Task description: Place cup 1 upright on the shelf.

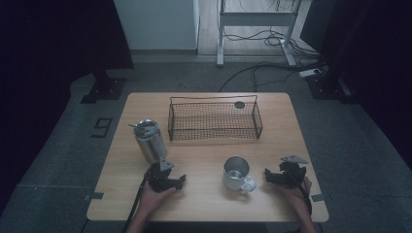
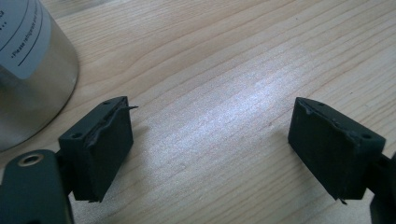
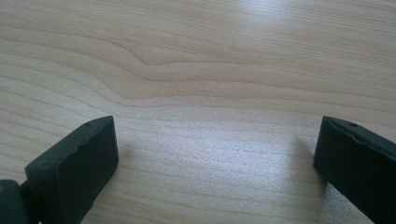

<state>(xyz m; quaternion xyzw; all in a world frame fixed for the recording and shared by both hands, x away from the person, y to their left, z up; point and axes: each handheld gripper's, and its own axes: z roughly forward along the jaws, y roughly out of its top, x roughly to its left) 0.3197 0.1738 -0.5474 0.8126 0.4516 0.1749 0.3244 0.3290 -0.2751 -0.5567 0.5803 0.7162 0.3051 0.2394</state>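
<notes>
A steel canister (image 1: 149, 140) with a lid stands at the table's left, and its labelled wall (image 2: 32, 60) shows beside my left jaw. A steel mug (image 1: 237, 173) with a handle stands near the front, right of centre. Behind them sits a black wire basket (image 1: 214, 118). My left gripper (image 1: 171, 180) rests on the wood just in front of the canister, open, with bare tabletop between its jaws (image 2: 210, 140). My right gripper (image 1: 278, 175) lies to the right of the mug, also open over bare wood (image 3: 215, 158).
The wooden table (image 1: 204, 199) ends close behind both hands at its front edge. A small dark disc (image 1: 239, 105) lies by the basket's far right corner. Beyond the table are a grey floor, cables (image 1: 272, 68) and a desk frame (image 1: 255, 22).
</notes>
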